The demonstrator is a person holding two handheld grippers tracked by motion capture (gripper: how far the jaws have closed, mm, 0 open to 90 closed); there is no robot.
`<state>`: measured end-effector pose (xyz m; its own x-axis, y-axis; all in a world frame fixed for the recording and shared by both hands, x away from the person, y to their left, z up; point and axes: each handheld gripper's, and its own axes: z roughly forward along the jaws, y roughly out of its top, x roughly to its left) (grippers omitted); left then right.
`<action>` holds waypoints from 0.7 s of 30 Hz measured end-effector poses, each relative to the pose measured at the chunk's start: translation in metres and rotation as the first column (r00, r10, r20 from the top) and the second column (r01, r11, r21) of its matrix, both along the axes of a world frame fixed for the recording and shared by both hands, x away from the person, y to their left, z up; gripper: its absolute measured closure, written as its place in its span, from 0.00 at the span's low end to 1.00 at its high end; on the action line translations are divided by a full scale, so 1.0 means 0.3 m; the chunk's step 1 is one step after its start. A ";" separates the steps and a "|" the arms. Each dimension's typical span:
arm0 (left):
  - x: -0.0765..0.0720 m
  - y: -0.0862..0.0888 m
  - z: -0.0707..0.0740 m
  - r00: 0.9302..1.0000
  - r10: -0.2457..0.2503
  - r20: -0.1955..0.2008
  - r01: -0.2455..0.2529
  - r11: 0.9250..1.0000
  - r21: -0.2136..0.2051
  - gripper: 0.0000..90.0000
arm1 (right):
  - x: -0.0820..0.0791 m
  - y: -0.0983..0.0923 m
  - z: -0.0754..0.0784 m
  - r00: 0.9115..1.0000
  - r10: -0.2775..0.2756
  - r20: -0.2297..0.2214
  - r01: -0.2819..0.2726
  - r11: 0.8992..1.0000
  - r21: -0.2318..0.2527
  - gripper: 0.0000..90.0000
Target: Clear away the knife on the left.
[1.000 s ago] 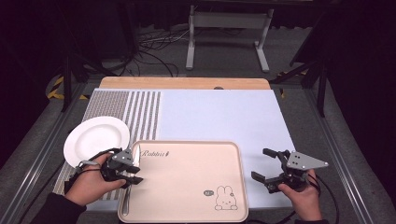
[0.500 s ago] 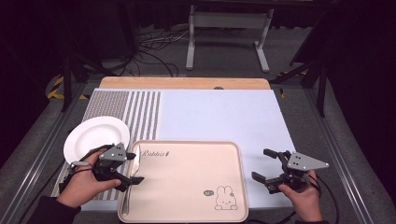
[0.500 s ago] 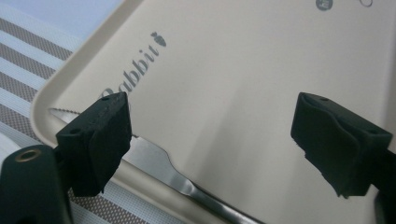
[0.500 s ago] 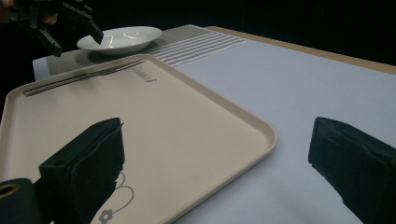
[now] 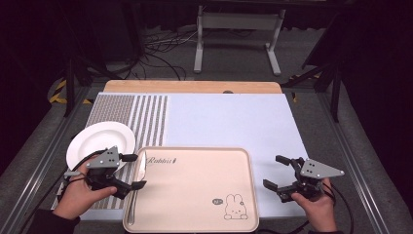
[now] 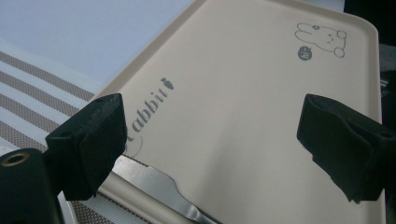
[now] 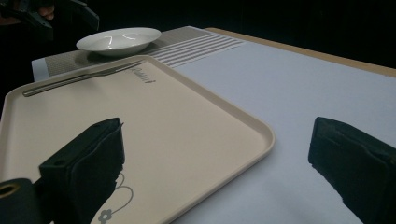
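A beige tray [image 5: 195,195] with a rabbit drawing lies at the table's front. A metal piece of cutlery [image 5: 138,183] rests along the tray's left rim, lying loose. My left gripper [image 5: 134,171] hovers just over that rim; its jaws have just been opening and stand wide, pressing on nothing. In the left gripper view the cutlery [image 6: 154,186] lies low beside the left pad, with the tray [image 6: 261,93] ahead of the left gripper [image 6: 210,121]. My right gripper [image 5: 273,171] is open and empty just right of the tray; the right gripper view [image 7: 219,140] looks across the tray's corner [image 7: 252,130].
A white plate [image 5: 100,141] sits on the striped mat [image 5: 141,117] left of the tray, seen far off as the plate [image 7: 119,39] in the right gripper view. A pale blue mat [image 5: 229,122] covers the middle and right. Cables and a stand lie beyond the table.
The left gripper's jaws have opened and the hand has drawn a little left and up from the tray's rim. The cutlery stays on the tray. The right gripper has kept still.
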<state>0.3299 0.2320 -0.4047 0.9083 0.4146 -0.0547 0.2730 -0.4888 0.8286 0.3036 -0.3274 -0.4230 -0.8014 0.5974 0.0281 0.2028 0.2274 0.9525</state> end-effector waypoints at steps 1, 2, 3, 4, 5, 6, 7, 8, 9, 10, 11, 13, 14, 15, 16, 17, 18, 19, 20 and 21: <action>-0.002 0.005 -0.003 1.000 0.001 0.001 -0.001 1.000 -0.011 0.10 | 0.000 0.000 0.000 1.000 -0.001 -0.001 0.001 1.000 0.000 0.05; -0.005 0.010 -0.005 1.000 0.003 0.005 -0.003 1.000 -0.016 0.10 | 0.000 -0.001 -0.001 1.000 -0.002 -0.002 0.002 1.000 0.000 0.05; -0.009 0.014 -0.009 1.000 0.007 0.014 -0.006 1.000 -0.029 0.10 | 0.000 -0.001 -0.001 1.000 -0.002 -0.002 0.002 1.000 0.000 0.05; -0.011 0.021 -0.013 1.000 0.008 0.025 -0.007 0.999 -0.046 0.09 | 0.000 -0.001 -0.002 1.000 -0.003 -0.002 0.003 1.000 0.001 0.05; -0.015 0.028 -0.017 0.999 0.014 0.033 -0.012 0.998 -0.064 0.09 | -0.001 -0.002 -0.002 1.000 -0.002 -0.002 0.002 1.000 0.002 0.05; -0.018 0.036 -0.020 0.999 0.019 0.049 -0.015 0.997 -0.080 0.09 | -0.001 -0.002 -0.003 1.000 -0.003 -0.003 0.003 1.000 0.004 0.05; -0.021 0.042 -0.023 0.998 0.026 0.057 -0.020 0.995 -0.094 0.09 | -0.002 -0.003 -0.003 1.000 -0.004 -0.002 0.004 1.000 0.004 0.05; -0.025 0.050 -0.027 0.997 0.035 0.064 -0.028 0.994 -0.110 0.09 | -0.002 -0.003 -0.003 1.000 -0.004 -0.002 0.004 1.000 0.004 0.05; -0.029 0.060 -0.031 0.996 0.048 0.077 -0.038 0.992 -0.121 0.08 | -0.002 -0.003 -0.003 1.000 -0.005 -0.001 0.005 1.000 0.004 0.05; -0.035 0.072 -0.036 0.995 0.060 0.085 -0.048 0.989 -0.137 0.08 | -0.002 -0.003 -0.002 1.000 -0.005 0.000 0.005 1.000 0.004 0.05; -0.037 0.079 -0.039 0.994 0.065 0.087 -0.051 0.988 -0.146 0.08 | -0.002 -0.003 -0.001 1.000 -0.005 0.003 0.005 1.000 0.004 0.05; -0.041 0.092 -0.045 0.993 0.074 0.088 -0.060 0.986 -0.155 0.07 | -0.002 -0.004 -0.001 1.000 -0.006 0.005 0.006 1.000 0.004 0.05; -0.045 0.109 -0.053 0.991 0.085 0.108 -0.068 0.986 -0.153 0.06 | -0.001 -0.004 -0.001 1.000 -0.007 0.006 0.007 1.000 0.003 0.05; -0.046 0.117 -0.058 0.990 0.088 0.115 -0.070 0.986 -0.152 0.06 | -0.001 -0.004 -0.001 1.000 -0.007 0.006 0.007 1.000 0.003 0.05; -0.049 0.131 -0.068 0.989 0.095 0.114 -0.077 0.984 -0.158 0.06 | -0.001 -0.005 -0.001 1.000 -0.008 0.005 0.008 1.000 0.002 0.05; -0.053 0.146 -0.078 0.988 0.105 0.116 -0.085 0.982 -0.171 0.05 | -0.001 -0.006 -0.002 1.000 -0.009 0.005 0.009 1.000 0.003 0.05; -0.057 0.160 -0.088 0.986 0.114 0.118 -0.092 0.979 -0.181 0.05 | -0.001 -0.006 -0.003 1.000 -0.009 0.004 0.009 1.000 0.003 0.05; -0.060 0.170 -0.095 0.985 0.123 0.118 -0.099 0.977 -0.190 0.05 | -0.001 -0.007 -0.003 1.000 -0.009 0.005 0.009 1.000 0.004 0.05; -0.060 0.170 -0.095 0.985 0.123 0.118 -0.099 0.977 -0.190 0.05 | -0.001 -0.007 -0.003 1.000 -0.010 0.005 0.010 1.000 0.005 0.05; -0.064 0.190 -0.109 0.982 0.139 0.126 -0.113 0.974 -0.196 0.05 | -0.001 -0.007 -0.003 1.000 -0.012 0.006 0.012 1.000 0.006 0.05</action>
